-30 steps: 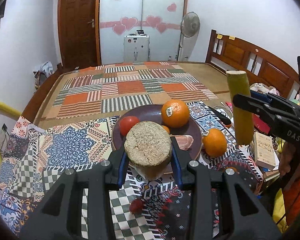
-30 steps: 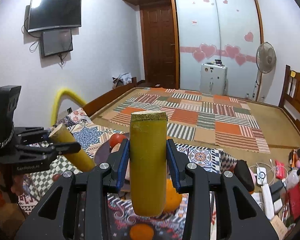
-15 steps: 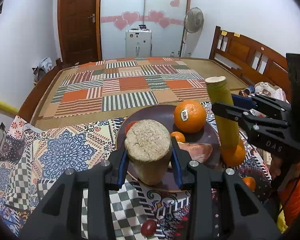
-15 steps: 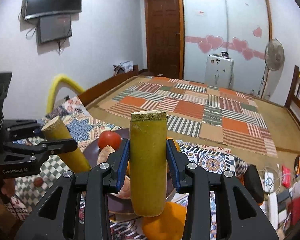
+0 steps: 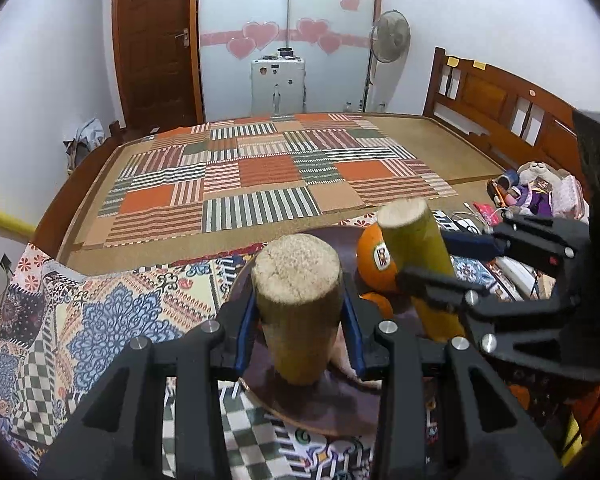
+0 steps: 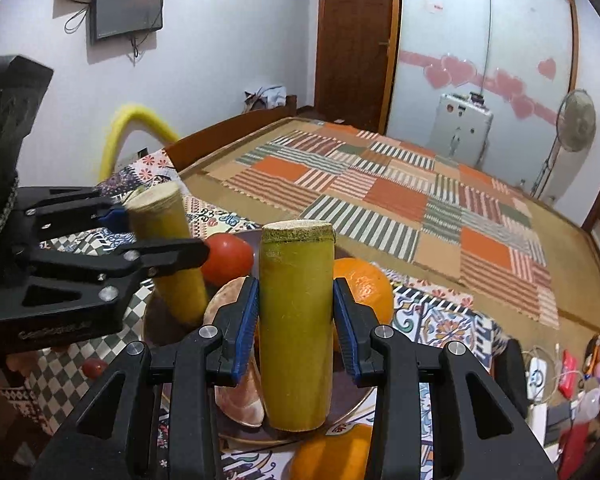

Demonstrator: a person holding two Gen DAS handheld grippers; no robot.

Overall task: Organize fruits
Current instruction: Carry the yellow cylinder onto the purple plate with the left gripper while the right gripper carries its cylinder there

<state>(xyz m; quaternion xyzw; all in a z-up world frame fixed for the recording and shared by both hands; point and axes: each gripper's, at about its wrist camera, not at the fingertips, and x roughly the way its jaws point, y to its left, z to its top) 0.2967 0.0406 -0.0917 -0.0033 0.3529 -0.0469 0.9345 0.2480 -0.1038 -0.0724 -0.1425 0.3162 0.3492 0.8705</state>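
Observation:
My left gripper (image 5: 298,322) is shut on a short yellow-green sugarcane piece (image 5: 296,280) with its fibrous cut end up, held over the dark purple plate (image 5: 324,408). My right gripper (image 6: 296,320) is shut on a second, longer sugarcane piece (image 6: 296,272), also over the plate (image 6: 240,428). In the left wrist view the right gripper (image 5: 424,260) comes in from the right, its cane tilted. On the plate lie a stickered orange (image 5: 374,260), a red tomato (image 6: 228,258) and a pinkish slice (image 6: 236,396). The left gripper (image 6: 160,232) shows at the left.
An orange (image 6: 328,456) and a small red fruit (image 6: 94,368) lie on the patterned cloth (image 5: 100,312) beside the plate. Behind is a bed with a patchwork blanket (image 5: 260,176). Cables and clutter (image 6: 552,364) crowd the right side.
Both grippers have come forward and down over the plate with their cane pieces. The two canes now stand close together, and the right one has tilted.

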